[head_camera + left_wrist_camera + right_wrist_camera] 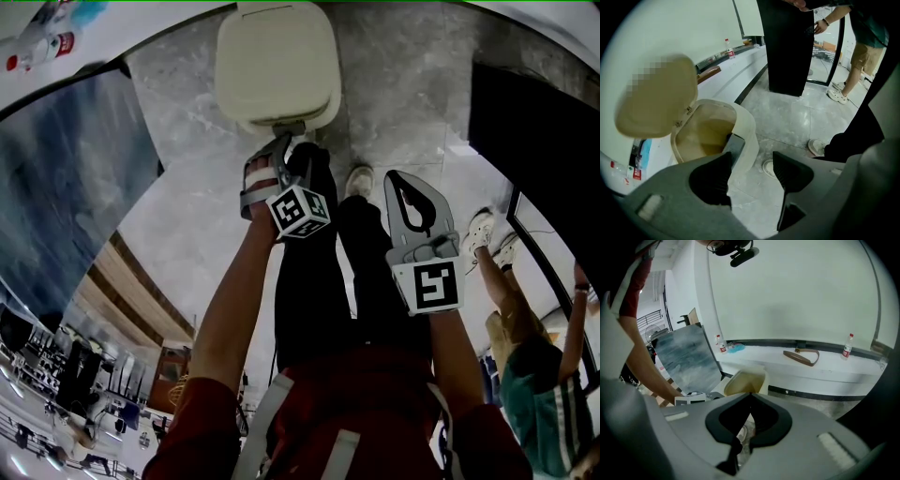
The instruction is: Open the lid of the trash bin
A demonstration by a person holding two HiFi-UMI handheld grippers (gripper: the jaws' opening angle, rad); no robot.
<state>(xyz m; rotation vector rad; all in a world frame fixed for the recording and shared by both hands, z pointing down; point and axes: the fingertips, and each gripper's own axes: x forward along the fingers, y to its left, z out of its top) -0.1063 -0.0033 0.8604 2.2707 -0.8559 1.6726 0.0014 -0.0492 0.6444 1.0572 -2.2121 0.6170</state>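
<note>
The cream trash bin (745, 136) stands on the grey floor with its lid (658, 101) swung up, and its brownish inside shows. In the head view the bin (277, 66) is straight ahead of my left gripper (284, 145). My left gripper (752, 159) is open, low at the bin's front rim. Its left jaw is beside a grey tab (734, 143) on that rim; I cannot tell if they touch. My right gripper (410, 187) hangs back to the right, away from the bin. In its own view the right gripper (750, 394) is shut and empty, with the bin (745, 380) beyond it.
A black panel (787, 47) stands right of the bin, and a bystander (530, 375) in white shoes is beyond it. A white ledge (825, 369) behind holds bottles (847, 345) and a brown strap (801, 357). A grey marbled board (686, 357) leans at the left. A floor drain (768, 168) lies by the bin.
</note>
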